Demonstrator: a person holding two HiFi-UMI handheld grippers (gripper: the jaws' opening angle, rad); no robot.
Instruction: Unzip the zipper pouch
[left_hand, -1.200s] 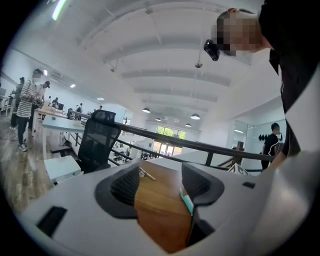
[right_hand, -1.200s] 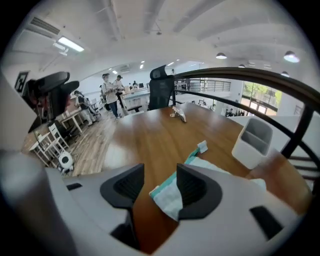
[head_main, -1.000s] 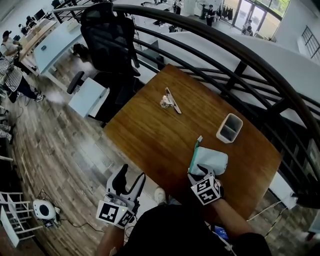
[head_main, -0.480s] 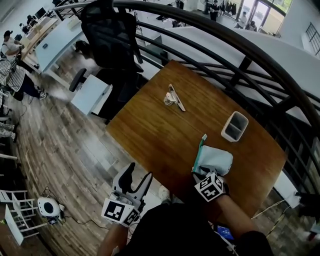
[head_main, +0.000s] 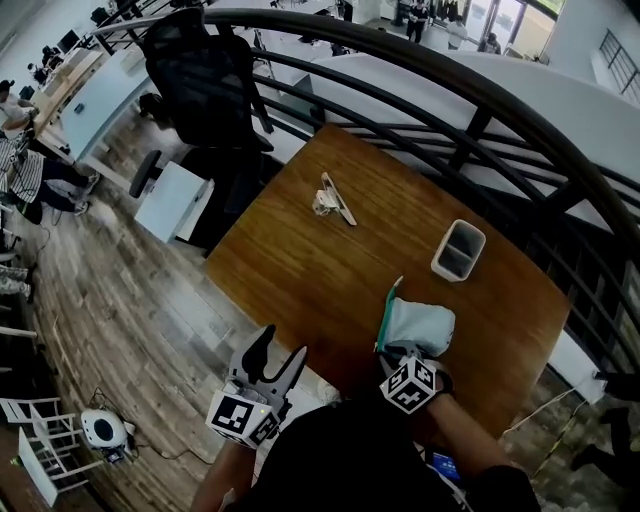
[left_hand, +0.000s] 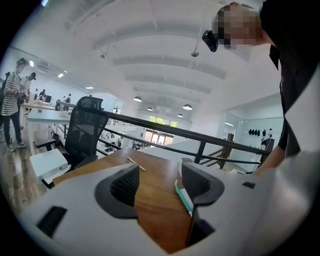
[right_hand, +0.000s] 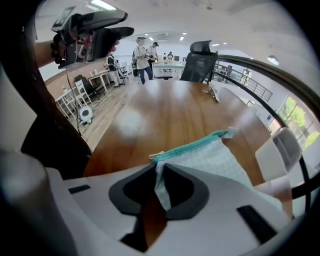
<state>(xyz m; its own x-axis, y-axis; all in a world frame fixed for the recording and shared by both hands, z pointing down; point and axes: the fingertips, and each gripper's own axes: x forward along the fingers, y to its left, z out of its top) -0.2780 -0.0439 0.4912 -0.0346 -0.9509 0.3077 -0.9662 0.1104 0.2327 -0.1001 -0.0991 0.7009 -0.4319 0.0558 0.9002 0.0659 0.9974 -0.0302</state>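
A pale mint zipper pouch (head_main: 422, 324) with a teal zipper (head_main: 386, 312) along its left edge lies near the wooden table's (head_main: 300, 270) front edge. My right gripper (head_main: 405, 352) points steeply down at the pouch's near end. Its jaws have just been closing, and in the right gripper view the right gripper (right_hand: 159, 186) pinches a fold of the pouch (right_hand: 212, 156) beside the zipper end. My left gripper (head_main: 278, 355) hangs off the table's near-left edge, over the floor, open and empty. In the left gripper view the left gripper (left_hand: 157, 184) faces across the table, the pouch's zipper edge (left_hand: 184, 197) showing by its right jaw.
A small white open box (head_main: 459, 250) stands beyond the pouch at the right. A pale clip-like object (head_main: 332, 198) lies at the far middle of the table. A black railing (head_main: 480, 110) curves behind the table, and a black office chair (head_main: 205, 75) stands far left.
My right gripper has sunk onto the pouch's near end and its jaws have closed on the fabric. The left gripper has shifted a little toward the table edge.
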